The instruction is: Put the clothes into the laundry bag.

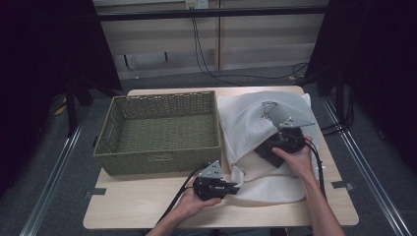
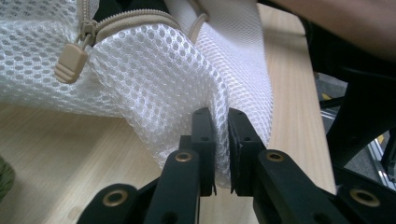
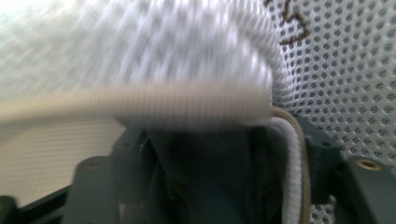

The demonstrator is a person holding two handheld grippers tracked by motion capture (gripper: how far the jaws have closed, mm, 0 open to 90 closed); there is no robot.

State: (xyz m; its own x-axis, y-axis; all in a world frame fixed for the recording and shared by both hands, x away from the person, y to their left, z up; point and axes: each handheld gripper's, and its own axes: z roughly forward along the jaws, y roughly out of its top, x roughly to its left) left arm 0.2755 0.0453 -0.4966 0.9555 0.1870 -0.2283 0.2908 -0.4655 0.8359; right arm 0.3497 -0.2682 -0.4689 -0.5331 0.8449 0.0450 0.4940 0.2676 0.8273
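I rate the mesh bag (image 1: 255, 123) light, limp and snag-prone. My left gripper (image 2: 221, 140) has its jaws pinched on the mesh near the zipper (image 2: 135, 18); I take the corded rim. My right gripper (image 1: 282, 143) stands wide at the opening.

Each hand-held gripper is a black block. The left hand-held gripper (image 1: 238, 187), nearest the woven basket (image 1: 157, 132), carries a grey three-cornered plate with small dark holes on top, and so does the right hand-held gripper (image 1: 272, 147) farther from the basket. A black cable trails back from each along the forearm. In the left gripper view the two black jaws show brass-coloured rivets and small screw holes. Both forearms are bare, no sleeves visible.
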